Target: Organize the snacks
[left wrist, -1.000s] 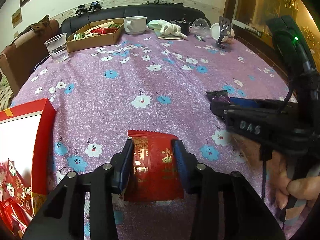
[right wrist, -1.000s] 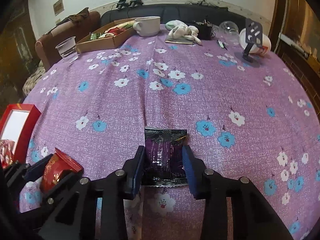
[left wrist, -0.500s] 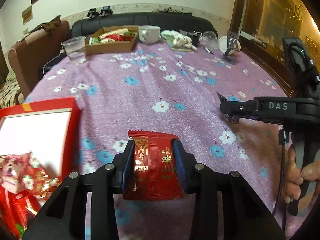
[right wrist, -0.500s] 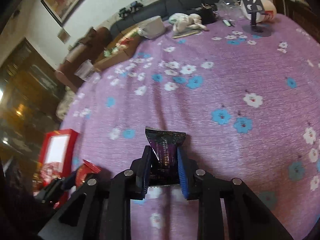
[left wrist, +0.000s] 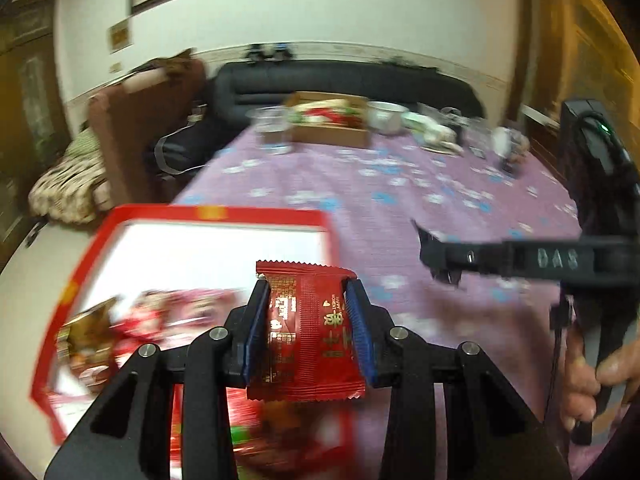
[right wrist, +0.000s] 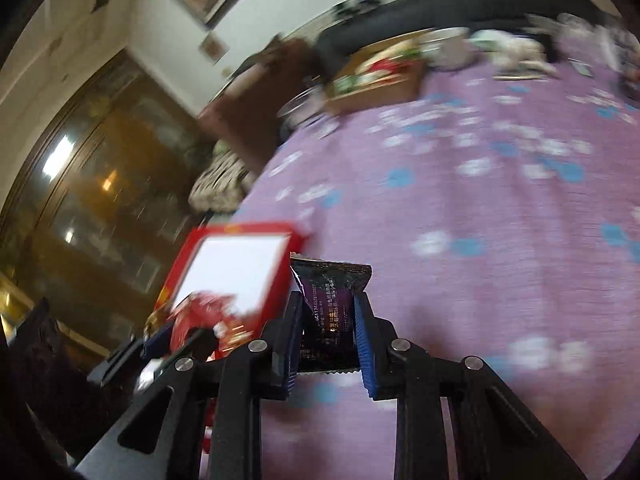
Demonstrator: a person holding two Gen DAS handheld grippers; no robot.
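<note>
the left gripper (left wrist: 306,316) grips a red packet (left wrist: 308,332) above the red box (left wrist: 132,220). the right gripper (right wrist: 327,332) grips a purple packet (right wrist: 330,312) over the purple cloth (right wrist: 500,208), beside the box.

The snack packet (left wrist: 308,328) is being held between the fingers of the left gripper (left wrist: 307,322), above the near right part of the open box (left wrist: 120,236), which is lying at the left edge of the surface (left wrist: 400,208). More packets (left wrist: 120,332) are being kept in the box's near half. The right gripper (left wrist: 438,258) is being held to the right of the box, above the surface, with the second packet (right wrist: 330,312) pinched in it. A cardboard tray (left wrist: 330,128) is sitting at the far end, a cup (left wrist: 274,130) just left of it, a bowl (left wrist: 386,116) just right. A sofa (left wrist: 340,80) is standing behind the surface.
</note>
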